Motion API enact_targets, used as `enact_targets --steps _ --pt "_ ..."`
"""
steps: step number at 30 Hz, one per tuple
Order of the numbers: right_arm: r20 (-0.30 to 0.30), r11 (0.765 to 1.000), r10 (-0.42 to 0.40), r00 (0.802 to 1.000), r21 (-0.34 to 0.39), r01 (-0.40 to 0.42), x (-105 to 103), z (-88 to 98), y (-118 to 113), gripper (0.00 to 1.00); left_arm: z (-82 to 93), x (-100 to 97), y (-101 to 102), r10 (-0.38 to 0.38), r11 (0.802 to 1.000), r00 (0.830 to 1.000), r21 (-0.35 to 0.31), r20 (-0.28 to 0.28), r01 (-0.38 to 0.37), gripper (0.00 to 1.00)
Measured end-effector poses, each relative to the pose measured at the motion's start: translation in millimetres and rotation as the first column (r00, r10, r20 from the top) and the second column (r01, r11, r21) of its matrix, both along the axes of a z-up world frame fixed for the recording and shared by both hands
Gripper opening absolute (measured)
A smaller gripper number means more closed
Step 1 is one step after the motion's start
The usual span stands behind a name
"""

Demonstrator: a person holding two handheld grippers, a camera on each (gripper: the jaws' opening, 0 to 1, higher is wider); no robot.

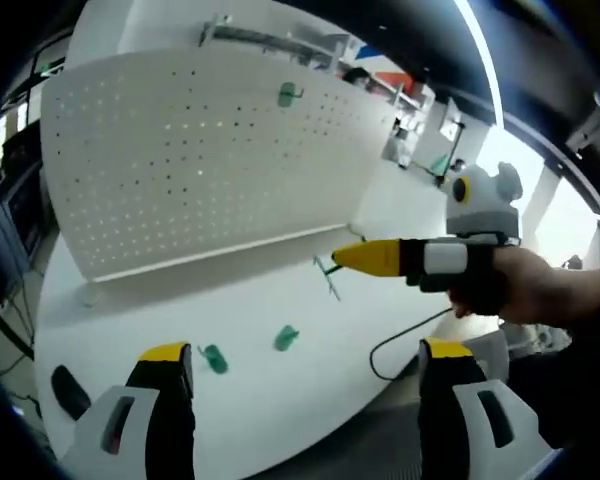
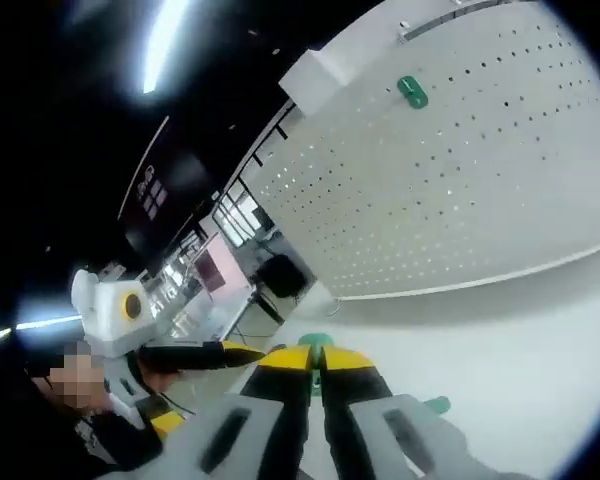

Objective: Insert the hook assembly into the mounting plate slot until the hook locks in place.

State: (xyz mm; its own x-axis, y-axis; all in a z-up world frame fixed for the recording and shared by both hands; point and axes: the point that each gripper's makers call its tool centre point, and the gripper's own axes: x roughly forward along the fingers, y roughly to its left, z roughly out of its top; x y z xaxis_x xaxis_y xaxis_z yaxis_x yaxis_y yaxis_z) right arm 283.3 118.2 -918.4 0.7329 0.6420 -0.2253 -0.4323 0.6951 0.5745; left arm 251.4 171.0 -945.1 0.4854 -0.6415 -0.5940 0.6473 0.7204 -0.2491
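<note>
left gripper view: the left gripper (image 1: 305,365) hangs over the near edge of the white table (image 1: 180,310), jaws wide apart with nothing between them. just beyond the jaws, two green hooks lie loose on the table, one (image 1: 213,357) near the left jaw and one (image 1: 286,338) a little to its right, apart from each other. further in, the right gripper (image 1: 332,262) comes in from the right in a person's hand (image 1: 515,285), its yellow tips closed on a thin wire piece (image 1: 327,277) that hangs toward the table. a black cable (image 1: 400,335) loops near the table edge. behind stands the white pegboard (image 1: 200,160), upright, with a green hook (image 1: 288,95) seated high on it. right gripper view: the right gripper's (image 2: 316,358) jaws are nearly together, with a green part (image 2: 314,343) pinched at the tips. another green hook (image 2: 436,405) lies on the table (image 2: 500,340) just right of the jaws. the left gripper (image 2: 230,350) shows at left, and the pegboard (image 2: 450,180) rises beyond with its green hook (image 2: 412,91) near the top.
</note>
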Motion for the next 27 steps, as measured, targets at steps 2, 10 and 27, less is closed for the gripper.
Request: enact_targets --steps 2,10,27 --pt "0.015 1.000 -0.011 1.000 0.012 0.010 -1.2 6.7 2.4 0.00 5.6 4.2 -0.4 0.015 1.000 1.000 -0.009 0.023 -0.015 0.88" --pt "0.060 0.999 -0.032 0.998 0.022 0.031 -6.6 23.6 10.9 0.00 19.1 8.6 -7.5 0.038 0.997 0.998 -0.071 0.044 -0.034 0.76" --pt "0.113 0.999 0.022 0.993 0.024 -0.024 -24.1 37.9 37.4 0.00 27.2 6.1 -7.3 0.062 0.988 0.998 -0.146 0.020 -0.059 0.42"
